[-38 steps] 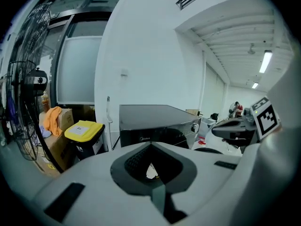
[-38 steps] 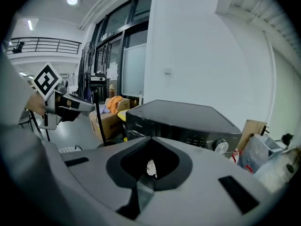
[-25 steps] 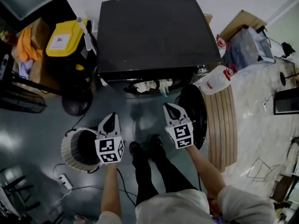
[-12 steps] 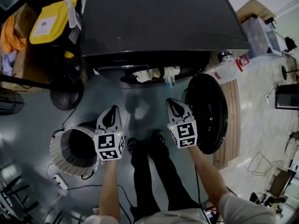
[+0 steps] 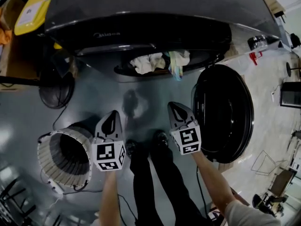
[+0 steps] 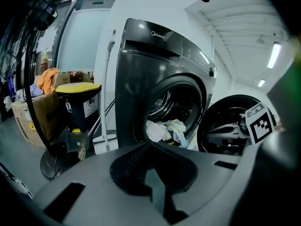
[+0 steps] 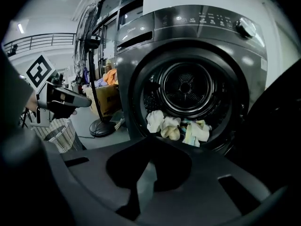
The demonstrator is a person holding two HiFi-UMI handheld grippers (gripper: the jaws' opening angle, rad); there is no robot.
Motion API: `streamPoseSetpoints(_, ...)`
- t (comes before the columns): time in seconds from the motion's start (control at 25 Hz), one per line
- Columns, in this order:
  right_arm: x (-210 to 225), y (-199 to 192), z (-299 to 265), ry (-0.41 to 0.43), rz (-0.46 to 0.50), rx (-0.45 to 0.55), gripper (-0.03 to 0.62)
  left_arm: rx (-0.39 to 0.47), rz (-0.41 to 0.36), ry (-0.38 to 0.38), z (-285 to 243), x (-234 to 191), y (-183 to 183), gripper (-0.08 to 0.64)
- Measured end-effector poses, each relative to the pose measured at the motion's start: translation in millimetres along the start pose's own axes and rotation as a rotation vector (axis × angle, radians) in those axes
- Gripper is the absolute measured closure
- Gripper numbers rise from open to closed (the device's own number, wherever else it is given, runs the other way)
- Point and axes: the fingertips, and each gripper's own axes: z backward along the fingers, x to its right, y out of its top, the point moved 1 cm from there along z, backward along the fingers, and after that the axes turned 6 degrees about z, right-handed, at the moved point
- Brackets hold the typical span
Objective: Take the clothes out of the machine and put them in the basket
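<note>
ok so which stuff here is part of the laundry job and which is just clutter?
Job: washing machine, its open door, clothes in the drum, basket.
Clutter: fan, yellow bin, cardboard box, orange cloth.

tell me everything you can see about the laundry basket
The basket is round, with white slatted walls that look like plastic and a dark inside. No clothes show in it. It stands upright with its mouth open on the grey floor, left of the person's shoes and off to the left of the machine's front. The left tongs hang above and beside its rim, and the right gripper view shows them clear of it. Only the floor touches it.
</note>
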Motion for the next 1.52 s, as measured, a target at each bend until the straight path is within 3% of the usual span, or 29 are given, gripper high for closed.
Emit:
streamPoseSetpoints(0.24,-4.0,-40.3,-21.5,-0.003,-0.004,-0.017,0.571,-0.018,0.011,-0.001,-16.6,-5.0,-42.2,0.543)
streamPoseSetpoints(0.48,-1.5,-49.4,-44.4,-0.014,-0.017,-0.007,0.571,0.002,0.008,0.001,-28.8,-11.9,-54.3,0.543)
streamPoseSetpoints(1.08,23.8,8.8,-137.1,0.009,-0.009,0.094,0.565,0.093,-0.021,0.012,-67.3,-36.3,-31.9,0.543)
streamPoseSetpoints(1.12,25.4,12.4,-145.4,0.017,-0.013,0.096,0.546,0.098,-0.023,0.015,-70.5,-39.5,-30.4,0.543)
streamPoseSetpoints(1.2,28.7,19.4,-161.7,0.027,-0.029,0.107,0.426,0.106,-0.027,0.021,-77.3,-46.8,-28.0,0.543)
streamPoseSetpoints(1.4,39.1,29.4,-197.8,0.014,-0.069,0.16,0.225,0.136,-0.039,0.02,-90.8,-56.7,-24.7,0.543)
streamPoseSetpoints(1.52,50.2,22.7,-219.7,-0.009,-0.104,0.141,0.192,0.142,-0.043,0.009,-97.9,-57.5,-26.6,0.543)
